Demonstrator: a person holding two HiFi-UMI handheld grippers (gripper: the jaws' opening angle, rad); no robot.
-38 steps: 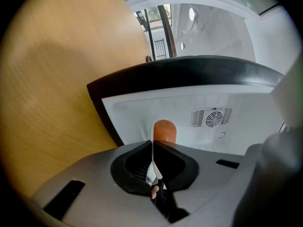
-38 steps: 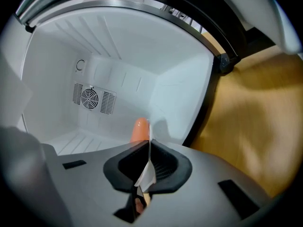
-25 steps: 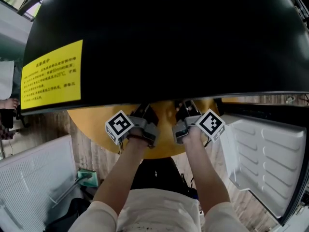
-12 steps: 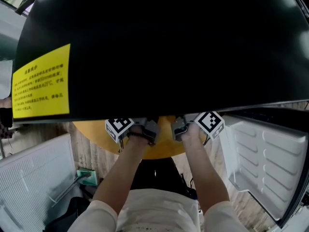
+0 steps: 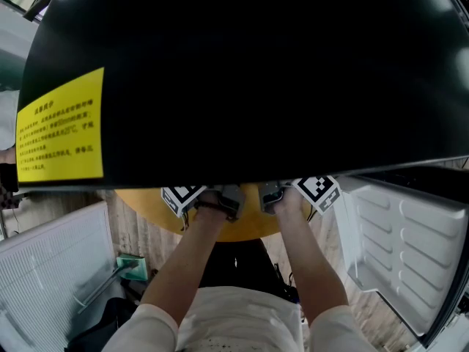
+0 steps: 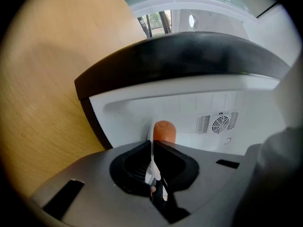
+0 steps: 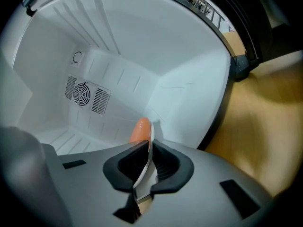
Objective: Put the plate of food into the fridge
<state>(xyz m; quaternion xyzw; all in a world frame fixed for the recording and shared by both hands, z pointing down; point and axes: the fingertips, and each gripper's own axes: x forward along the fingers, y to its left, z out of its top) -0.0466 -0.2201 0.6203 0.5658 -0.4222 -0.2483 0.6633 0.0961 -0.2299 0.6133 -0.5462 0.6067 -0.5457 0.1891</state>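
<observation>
The left gripper (image 6: pixel 152 144) and right gripper (image 7: pixel 149 144) each clench the thin rim of the plate (image 7: pixel 144 168), which hangs with its orange food (image 7: pixel 141 129) inside the open fridge (image 7: pixel 156 60), apparently not yet set down or released.

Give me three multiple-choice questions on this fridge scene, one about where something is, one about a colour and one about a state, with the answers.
1. Where is the yellow label?
A. on the left of the fridge's black top
B. on the open door
C. on the floor

2. What colour is the fridge's inside?
A. black
B. white
C. yellow

3. The left tool is:
A. open and empty
B. shut on a door handle
C. shut on the plate

Answers: 1 A, the head view shows it stuck on the black top; 2 B, both gripper views show white walls; 3 C, its jaws pinch the plate's thin white rim.
</observation>
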